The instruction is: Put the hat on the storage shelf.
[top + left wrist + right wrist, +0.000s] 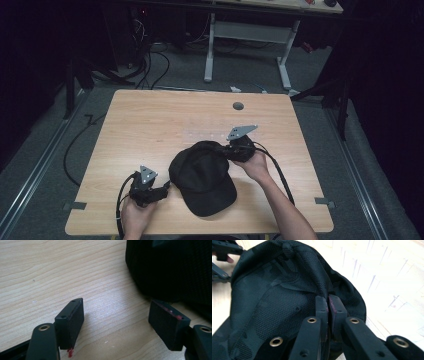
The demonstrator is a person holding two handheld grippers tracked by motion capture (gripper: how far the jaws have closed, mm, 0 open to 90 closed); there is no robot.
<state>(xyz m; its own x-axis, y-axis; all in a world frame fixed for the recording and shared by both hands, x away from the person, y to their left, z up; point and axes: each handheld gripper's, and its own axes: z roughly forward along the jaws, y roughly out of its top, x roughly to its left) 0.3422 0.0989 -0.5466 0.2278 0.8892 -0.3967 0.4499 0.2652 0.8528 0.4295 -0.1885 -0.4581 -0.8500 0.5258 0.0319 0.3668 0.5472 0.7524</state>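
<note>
We see a black baseball cap [202,175] lying on the light wooden table [150,125], toward the near edge and a little right of the middle, with its brim pointing at the person's side and its crown toward the far side. The right gripper [231,151] sits at the far right of the crown, held in the person's right hand [256,166], and in the right gripper view [328,305] we find its fingers [321,307] clenched on a fold of the cap's mesh fabric [287,290], the two pads pressed together with the pinched ridge of cloth rising out between them. The fabric bunches up toward that pinch, so the crown looks puckered on that side. The left gripper [165,189] rests low on the table just beside the cap's left edge, held in the left hand [135,215], with its tips turned toward the cap. In the left gripper view [117,317] its fingers [71,320] stand released and wide apart, with bare wood between them; the cap's dark side [170,267] lies just beyond the one on the right of that view, and we cannot tell whether that one touches the cloth. A black cable [277,170] trails from the right gripper back along the forearm, and a small round grey grommet [238,106] sits in the table near its far edge.
</note>
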